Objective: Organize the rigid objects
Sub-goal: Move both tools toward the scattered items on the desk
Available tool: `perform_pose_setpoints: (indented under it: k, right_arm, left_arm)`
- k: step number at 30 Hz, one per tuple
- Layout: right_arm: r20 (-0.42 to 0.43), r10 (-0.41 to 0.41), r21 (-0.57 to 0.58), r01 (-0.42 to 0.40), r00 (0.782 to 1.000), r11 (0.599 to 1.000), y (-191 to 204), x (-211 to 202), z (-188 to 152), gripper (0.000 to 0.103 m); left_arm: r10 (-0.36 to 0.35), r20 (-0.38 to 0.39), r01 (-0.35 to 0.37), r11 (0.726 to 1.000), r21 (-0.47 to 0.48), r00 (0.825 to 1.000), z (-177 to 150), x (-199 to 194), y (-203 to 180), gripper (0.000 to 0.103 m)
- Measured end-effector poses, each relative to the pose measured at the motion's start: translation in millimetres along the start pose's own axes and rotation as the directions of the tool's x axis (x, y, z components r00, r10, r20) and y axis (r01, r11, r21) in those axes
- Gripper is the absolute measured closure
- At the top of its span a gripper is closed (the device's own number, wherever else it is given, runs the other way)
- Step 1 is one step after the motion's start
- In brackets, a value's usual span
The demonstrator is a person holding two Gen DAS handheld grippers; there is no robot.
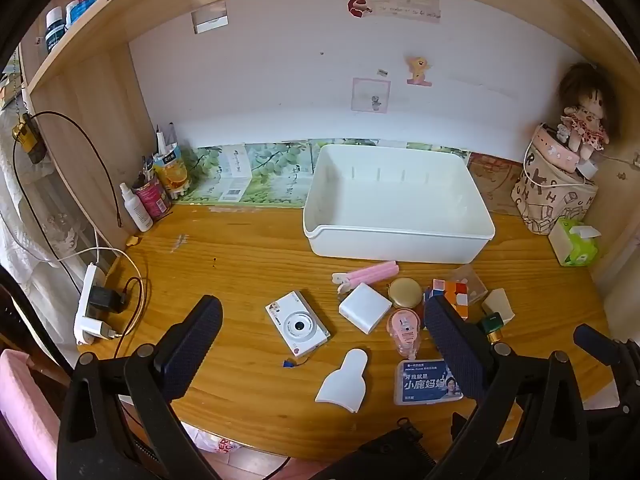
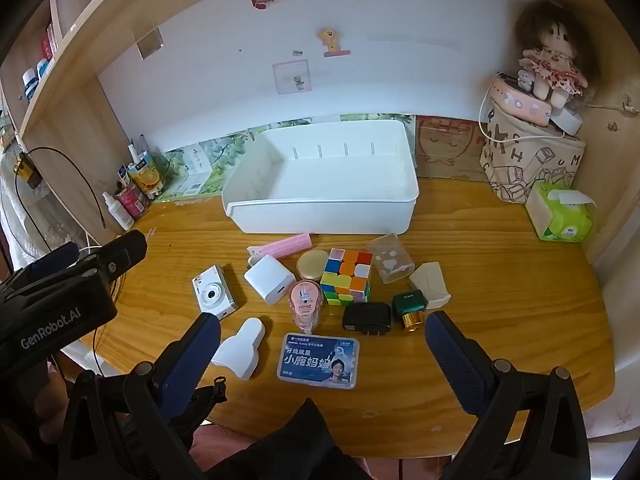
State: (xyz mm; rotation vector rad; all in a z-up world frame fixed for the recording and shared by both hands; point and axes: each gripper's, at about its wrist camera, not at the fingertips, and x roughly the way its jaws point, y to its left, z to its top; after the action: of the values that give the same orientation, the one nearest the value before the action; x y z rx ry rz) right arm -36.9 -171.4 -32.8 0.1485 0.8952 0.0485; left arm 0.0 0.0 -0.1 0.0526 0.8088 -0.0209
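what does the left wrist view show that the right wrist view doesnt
Only the left wrist view shows the white power strip with its plugged-in black adapter at the desk's left edge.

Only the right wrist view shows the black charger, hidden behind a finger in the left view, and the Rubik's cube in full.

Both show the empty white bin, the white camera, the blue floss box, the doll, and an open gripper: left, right.
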Motion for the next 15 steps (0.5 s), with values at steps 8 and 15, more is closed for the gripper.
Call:
perform_pose_setpoints:
  k: [8,15]
  right_arm:
    - [0.001,-0.001,-0.001,0.001,1.000,1.000,0.3,-0.6,0.5,0.001]
    - [-0.004,0.001,-0.007,-0.001,1.000,1.000,2.5,-3.8,-2.2,0.001]
  left_arm:
    - [0.012,-0.020,-0.012,1.000,0.006,1.000,-1.6,2.1,1.8,0.002]
    - [0.009,-0.035,-0.010,0.999,-0.035,0.999,-2.0,1.8,7.6,0.002]
